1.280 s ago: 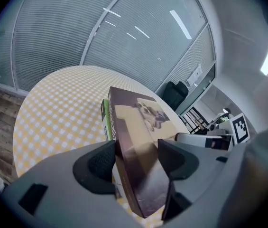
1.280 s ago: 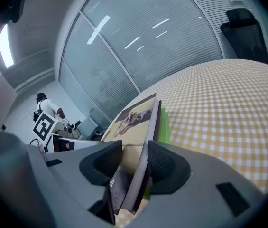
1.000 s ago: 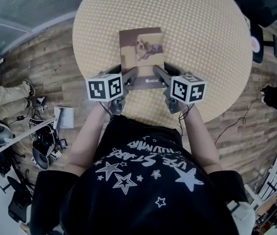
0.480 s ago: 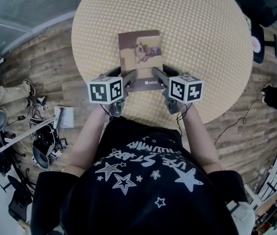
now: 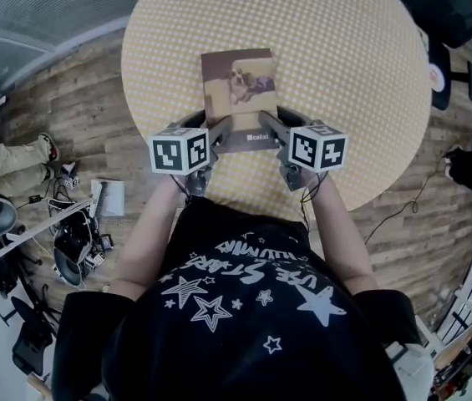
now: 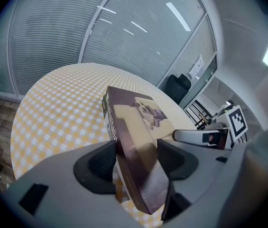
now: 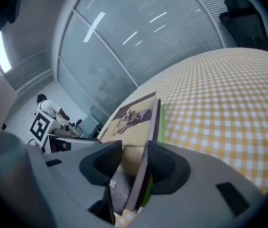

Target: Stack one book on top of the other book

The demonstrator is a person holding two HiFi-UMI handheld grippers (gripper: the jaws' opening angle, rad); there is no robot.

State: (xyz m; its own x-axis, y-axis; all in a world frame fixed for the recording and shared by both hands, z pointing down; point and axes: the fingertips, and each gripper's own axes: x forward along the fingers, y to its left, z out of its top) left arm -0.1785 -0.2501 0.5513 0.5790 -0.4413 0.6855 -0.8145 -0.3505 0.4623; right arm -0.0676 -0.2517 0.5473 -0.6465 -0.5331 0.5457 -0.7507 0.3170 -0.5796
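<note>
We are holding the top book [image 5: 240, 90] with both grippers at its near end. The left gripper [image 6: 136, 163] is clamping the near left corner. One jaw is pressing on the spine side and the other on the cover, so the book is sticking out forward from between them. The right gripper [image 7: 136, 163] is clamping the near right corner in the same way, with its jaws standing rather wide around the book. The green book [image 7: 162, 121] is showing as a thin edge just under the top book, beside the right gripper's outer jaw. Ahead of both grippers the books are reaching out over the table [image 5: 344, 73]. We cannot tell whether they are resting on it.
</note>
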